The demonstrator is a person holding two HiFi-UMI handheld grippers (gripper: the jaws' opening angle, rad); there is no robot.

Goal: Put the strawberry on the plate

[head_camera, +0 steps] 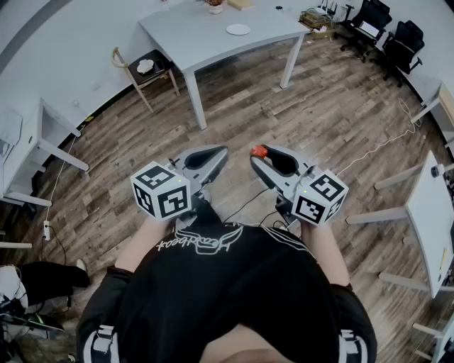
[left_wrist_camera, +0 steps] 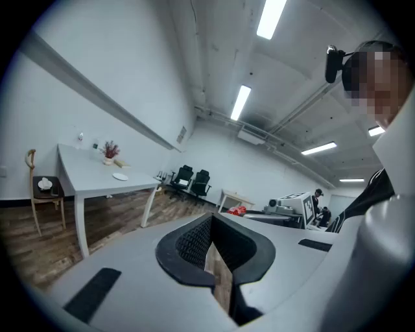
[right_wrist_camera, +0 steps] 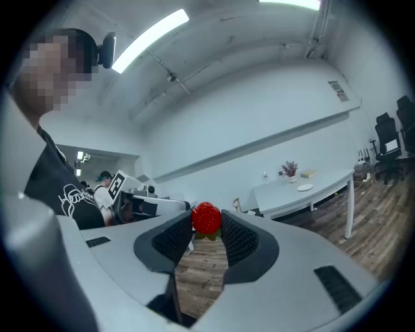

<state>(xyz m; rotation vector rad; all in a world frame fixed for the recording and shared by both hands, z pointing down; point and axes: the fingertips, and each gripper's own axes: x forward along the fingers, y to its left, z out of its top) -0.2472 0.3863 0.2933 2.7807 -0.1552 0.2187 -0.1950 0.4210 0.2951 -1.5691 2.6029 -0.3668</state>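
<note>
Grey table (head_camera: 202, 35) w/ wooden chair (head_camera: 145, 71) beside it, black office chairs (head_camera: 389, 34) well apart.

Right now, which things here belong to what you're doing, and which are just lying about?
In the job: strawberry, pinched in the right gripper; white plate on the grey table.

Just lying about: wooden chair, black office chairs, potted plant, floor cable; also the left gripper, shut and empty.
</note>
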